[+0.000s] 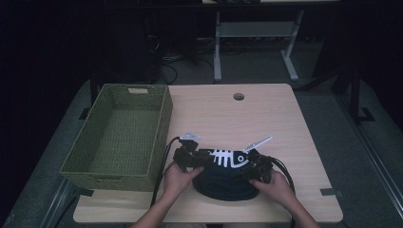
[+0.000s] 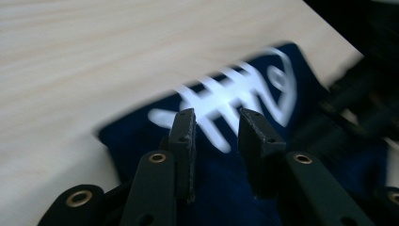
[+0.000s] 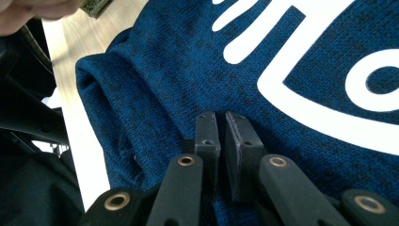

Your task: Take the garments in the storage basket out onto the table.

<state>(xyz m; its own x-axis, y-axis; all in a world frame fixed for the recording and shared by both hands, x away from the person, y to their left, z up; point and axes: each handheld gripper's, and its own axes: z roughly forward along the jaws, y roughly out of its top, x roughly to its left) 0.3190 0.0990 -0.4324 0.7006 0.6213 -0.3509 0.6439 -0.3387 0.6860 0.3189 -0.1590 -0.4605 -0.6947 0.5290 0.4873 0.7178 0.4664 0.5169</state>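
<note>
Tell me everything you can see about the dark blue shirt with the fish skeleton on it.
The dark blue shirt is a knit-looking fabric, bundled into a rounded heap near the table's front edge. A white fish-skeleton print faces up on top. The right gripper is shut, pinching its cloth near a rolled fold; the left gripper stands open just above the print. The person's hands flank it.

Dark blue knitted cloth garment (image 3: 179, 80), pale matt wood table (image 1: 266, 114), woven green basket (image 1: 116, 137)
</note>
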